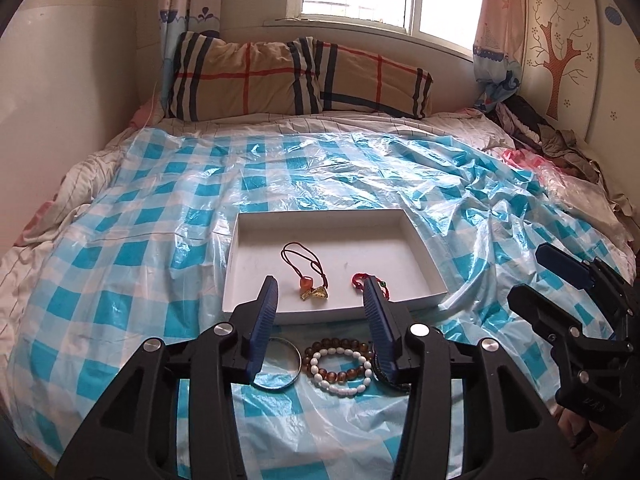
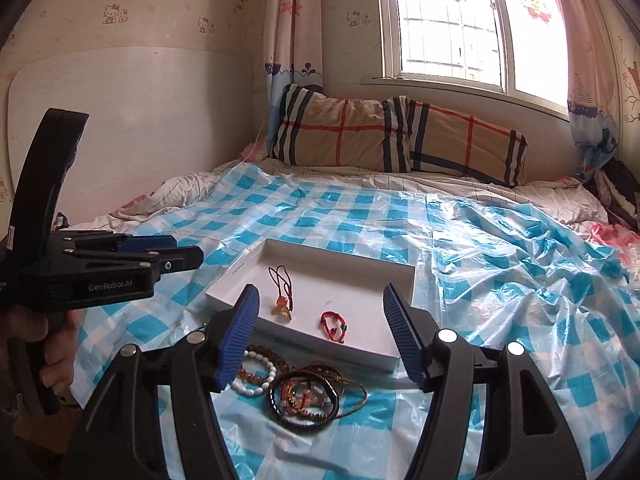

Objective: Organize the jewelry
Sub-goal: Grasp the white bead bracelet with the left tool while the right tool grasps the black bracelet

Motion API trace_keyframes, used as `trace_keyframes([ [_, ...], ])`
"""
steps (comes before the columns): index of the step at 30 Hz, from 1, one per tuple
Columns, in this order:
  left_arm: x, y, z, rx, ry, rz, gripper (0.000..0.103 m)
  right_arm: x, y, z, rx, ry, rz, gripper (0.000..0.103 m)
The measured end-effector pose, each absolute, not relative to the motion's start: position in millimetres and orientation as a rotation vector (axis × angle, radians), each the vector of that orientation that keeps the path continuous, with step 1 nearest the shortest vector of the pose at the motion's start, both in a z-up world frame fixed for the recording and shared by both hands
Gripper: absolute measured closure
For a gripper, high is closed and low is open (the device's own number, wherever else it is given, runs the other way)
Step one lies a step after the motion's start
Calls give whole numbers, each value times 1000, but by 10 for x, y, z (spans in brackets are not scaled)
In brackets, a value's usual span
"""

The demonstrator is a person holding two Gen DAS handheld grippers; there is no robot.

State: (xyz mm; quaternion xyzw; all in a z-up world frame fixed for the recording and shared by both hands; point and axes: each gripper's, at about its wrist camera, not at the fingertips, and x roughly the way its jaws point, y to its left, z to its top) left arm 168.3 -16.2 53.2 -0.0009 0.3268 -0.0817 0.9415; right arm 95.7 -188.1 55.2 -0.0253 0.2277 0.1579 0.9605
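Note:
A shallow white tray (image 1: 240, 264) lies on the bed. In it are a dark cord pendant with an orange bead and a gold charm (image 1: 308, 288) and a red string bracelet (image 1: 358, 280). My left gripper (image 1: 320, 284) hovers over the tray's near edge, open and empty. Below it on the sheet lie a clear bangle (image 1: 280, 364), a white bead bracelet (image 1: 320, 368) and a brown bead bracelet (image 1: 340, 376). My right gripper (image 2: 320, 292) is open and empty above the tray (image 2: 360, 268). A pile of thin bangles and cords (image 2: 308, 400) lies under it.
A blue and white checked plastic sheet (image 1: 160, 208) covers the bed. Two plaid pillows (image 1: 248, 80) sit below the window at the far end. Dark clothes (image 1: 540, 132) are heaped at the right. A hand (image 2: 56, 344) holds the left gripper (image 2: 188, 251).

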Motion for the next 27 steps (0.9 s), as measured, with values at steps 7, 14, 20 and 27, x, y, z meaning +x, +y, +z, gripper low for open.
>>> trace_keyframes([
  [7, 1257, -176, 672, 11, 656, -177, 55, 555, -1930, 679, -47, 452, 305, 38],
  [14, 972, -62, 643, 12, 679, -165, 55, 293, -1938, 657, -48, 480, 297, 38],
  [20, 859, 153, 472, -18, 728, -150, 55, 168, -1924, 499, -59, 535, 293, 38],
  [27, 989, 200, 219, -27, 784, -182, 55, 374, -1942, 193, -39, 620, 292, 38],
])
